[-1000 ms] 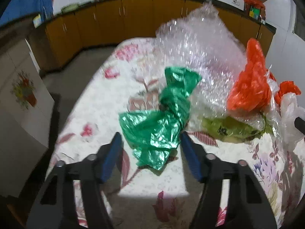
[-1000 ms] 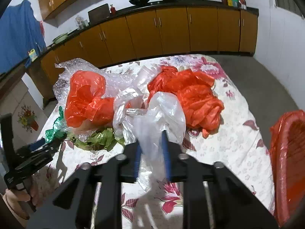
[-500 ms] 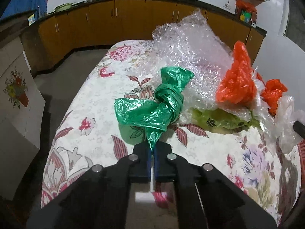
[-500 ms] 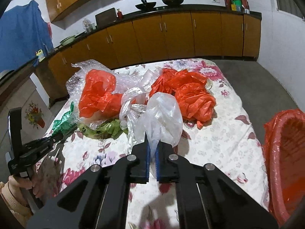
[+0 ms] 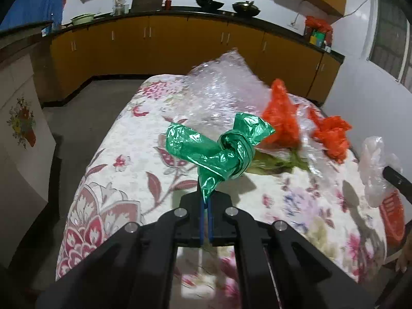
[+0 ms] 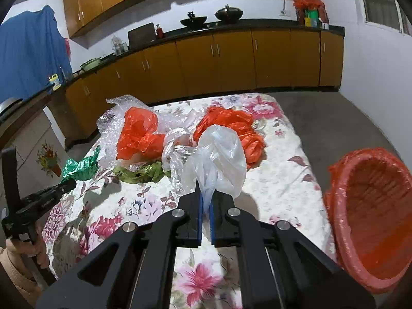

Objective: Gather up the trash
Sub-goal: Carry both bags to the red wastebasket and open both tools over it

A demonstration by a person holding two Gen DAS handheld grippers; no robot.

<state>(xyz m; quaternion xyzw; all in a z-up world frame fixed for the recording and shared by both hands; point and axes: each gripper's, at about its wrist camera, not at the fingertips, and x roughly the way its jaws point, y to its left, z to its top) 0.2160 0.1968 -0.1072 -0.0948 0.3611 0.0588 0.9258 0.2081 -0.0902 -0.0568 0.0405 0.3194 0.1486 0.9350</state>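
Green bag [image 5: 221,152] pinched in left hand-held gripper [image 5: 206,203], above table.

Left gripper [image 5: 205,207] clamped green bag [image 5: 219,149] — lifted; right gripper [image 6: 205,206] raised clear bag [image 6: 219,159].

A: Anyone spot a brand name or label on any of this stuff? I'm standing right here and getting nothing.

B: Same, no readable writing anywhere. The olive-green bag [image 5: 273,163] has some dark print on it, but it's crumpled and way too blurry to make out.

A: What about the containers on the counter [image 6: 310,16] in the far corner?

B: Too small, just blobs of colour. The yellow jug [image 6: 55,82] over on the left has a pale patch, could be a label, can't read it.

A: And the panel with the flower pot picture [image 5: 22,126]?

B: Only a drawing, no words.
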